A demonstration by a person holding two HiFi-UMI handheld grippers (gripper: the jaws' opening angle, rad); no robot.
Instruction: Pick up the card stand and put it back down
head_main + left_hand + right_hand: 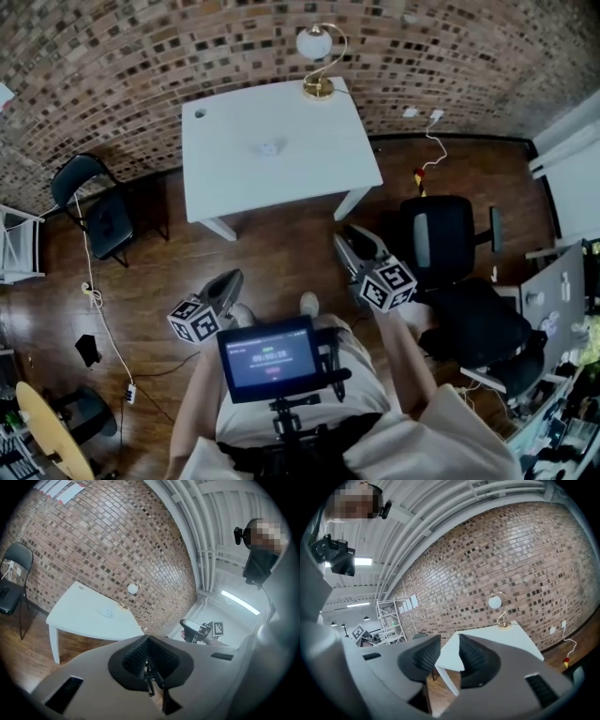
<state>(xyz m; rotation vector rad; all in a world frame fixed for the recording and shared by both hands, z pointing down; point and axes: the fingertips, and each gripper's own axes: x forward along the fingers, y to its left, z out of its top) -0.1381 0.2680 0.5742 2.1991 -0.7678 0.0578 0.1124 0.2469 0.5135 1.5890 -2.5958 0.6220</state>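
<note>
While I hold both grippers low in front of me, over the wooden floor (281, 258), the left gripper (231, 278) has its jaws closed together, and its ribbed pads (136, 657) meet with nothing between them. The right gripper (349, 236) has its jaws apart. Between its pads (472, 656) there is a clear gap, and through this gap I see only a corner of the white tabletop (314, 173) and the floor, so this gripper holds nothing.

The tabletop is at 12 o'clock from the grippers, apart from both. The card stand (270, 147), a small pale thing, rests near the middle of the tabletop, and no gripper touches it. At 1 o'clock from the card stand, on the far edge of the tabletop, is a lamp (317, 56) with a round white shade and a brass base. A black office chair (441, 239) is at 3 o'clock from the right gripper, and a black folding chair (89, 202) is at 10 o'clock from the left gripper. Behind the tabletop is a brick wall (141, 66).
</note>
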